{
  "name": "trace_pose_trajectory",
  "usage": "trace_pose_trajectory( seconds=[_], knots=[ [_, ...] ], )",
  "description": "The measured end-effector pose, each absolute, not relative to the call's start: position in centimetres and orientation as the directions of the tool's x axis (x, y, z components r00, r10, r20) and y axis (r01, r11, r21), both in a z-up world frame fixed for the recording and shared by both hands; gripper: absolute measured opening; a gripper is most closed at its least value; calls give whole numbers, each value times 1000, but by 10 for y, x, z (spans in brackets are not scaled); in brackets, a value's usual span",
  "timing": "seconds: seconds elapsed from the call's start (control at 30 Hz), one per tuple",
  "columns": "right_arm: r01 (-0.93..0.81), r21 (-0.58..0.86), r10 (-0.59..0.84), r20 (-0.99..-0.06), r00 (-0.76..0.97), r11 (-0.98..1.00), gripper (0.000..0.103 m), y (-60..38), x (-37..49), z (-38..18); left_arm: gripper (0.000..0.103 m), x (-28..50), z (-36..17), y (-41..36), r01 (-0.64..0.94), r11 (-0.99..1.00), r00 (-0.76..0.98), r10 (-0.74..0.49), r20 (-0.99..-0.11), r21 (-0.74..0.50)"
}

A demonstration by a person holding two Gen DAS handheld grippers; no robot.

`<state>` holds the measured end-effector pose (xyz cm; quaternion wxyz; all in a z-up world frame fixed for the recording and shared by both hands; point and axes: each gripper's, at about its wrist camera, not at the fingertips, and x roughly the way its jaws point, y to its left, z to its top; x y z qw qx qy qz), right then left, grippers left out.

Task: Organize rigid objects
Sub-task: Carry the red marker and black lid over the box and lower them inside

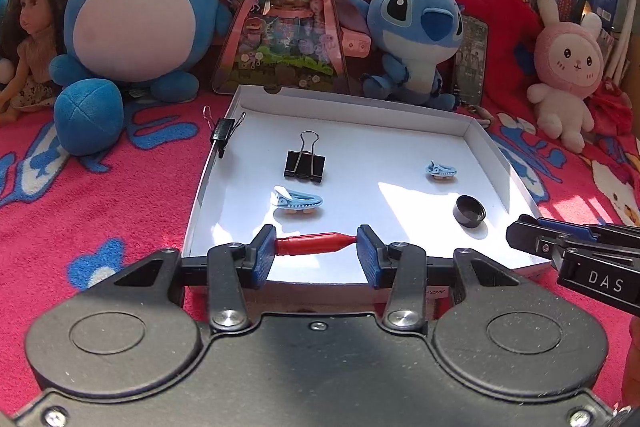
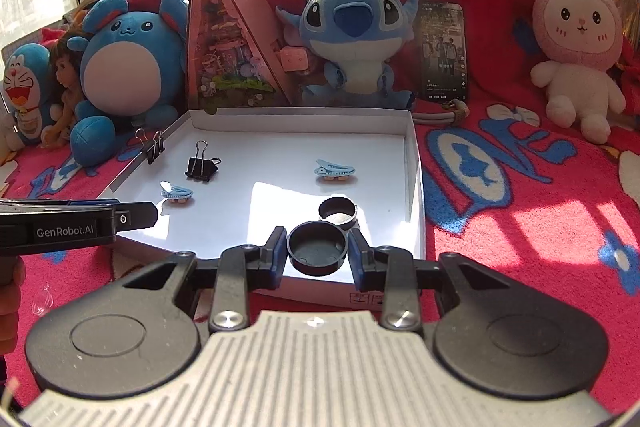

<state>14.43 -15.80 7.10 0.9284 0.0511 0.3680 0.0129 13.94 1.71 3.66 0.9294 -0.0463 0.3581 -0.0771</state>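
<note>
My left gripper (image 1: 316, 247) is shut on a red pen cap (image 1: 314, 244), held crosswise over the near edge of the white tray (image 1: 472, 131). My right gripper (image 2: 317, 253) is shut on a black round cap (image 2: 317, 251), open side up, above the tray's near edge (image 2: 416, 163). In the tray lie a black binder clip (image 1: 305, 163), two blue shark-shaped clips (image 1: 297, 201) (image 1: 441, 171) and a second black cap (image 1: 469, 211). A smaller binder clip (image 1: 222, 131) is clamped on the tray's left wall. The right gripper's tip (image 1: 520, 235) shows in the left wrist view.
The tray rests on a red patterned blanket (image 1: 100, 211). Behind it stand a round blue plush (image 1: 132, 15), a blue alien plush (image 1: 416, 27), a triangular pink tin (image 1: 288, 19), a doll (image 1: 28, 39), a phone (image 2: 442, 51) and a pink rabbit plush (image 1: 568, 67). Bookshelves line the back.
</note>
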Motion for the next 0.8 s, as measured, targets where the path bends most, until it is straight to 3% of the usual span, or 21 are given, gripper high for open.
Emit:
trace_pose_trajectory(
  seconds=[0.8],
  knots=[
    [69, 156, 79, -776, 625, 985, 38, -172, 201, 64, 42, 170, 19, 10, 93, 992, 704, -129, -698, -89]
  ],
)
